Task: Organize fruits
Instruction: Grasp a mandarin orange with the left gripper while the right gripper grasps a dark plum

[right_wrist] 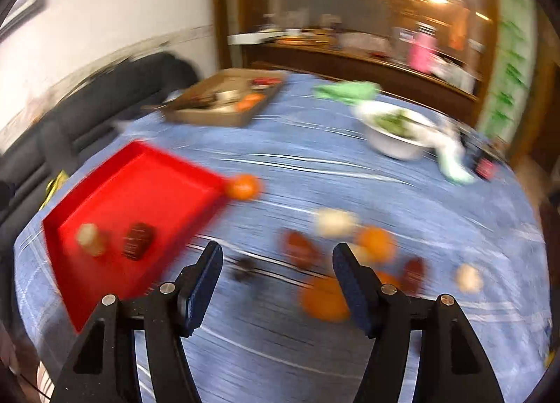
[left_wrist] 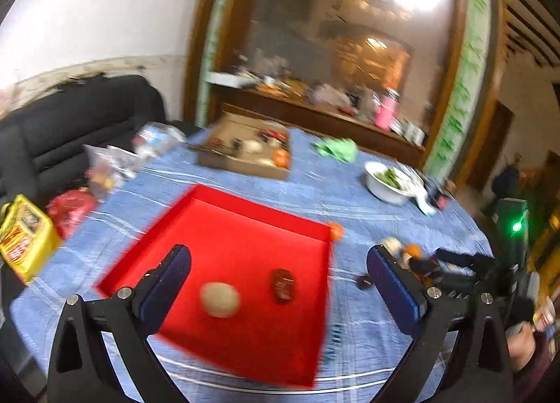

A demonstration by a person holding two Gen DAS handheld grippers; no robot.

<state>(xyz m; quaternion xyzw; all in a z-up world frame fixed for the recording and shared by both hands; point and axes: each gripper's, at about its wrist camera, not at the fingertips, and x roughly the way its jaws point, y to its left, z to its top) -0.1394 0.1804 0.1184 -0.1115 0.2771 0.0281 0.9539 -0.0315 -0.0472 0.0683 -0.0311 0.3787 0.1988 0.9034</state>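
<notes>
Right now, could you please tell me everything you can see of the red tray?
The red tray is square, shallow, with low upright walls, and looks like matte plastic or card. It lies flat on the blue tablecloth. Inside sit a pale round fruit and a dark red one, apart. An orange sits outside at its far corner, seemingly touching.

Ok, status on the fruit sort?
Left tool open, empty. Right tool open, empty. Two pieces in red tray; oranges loose on cloth. Nothing blocking.
</notes>
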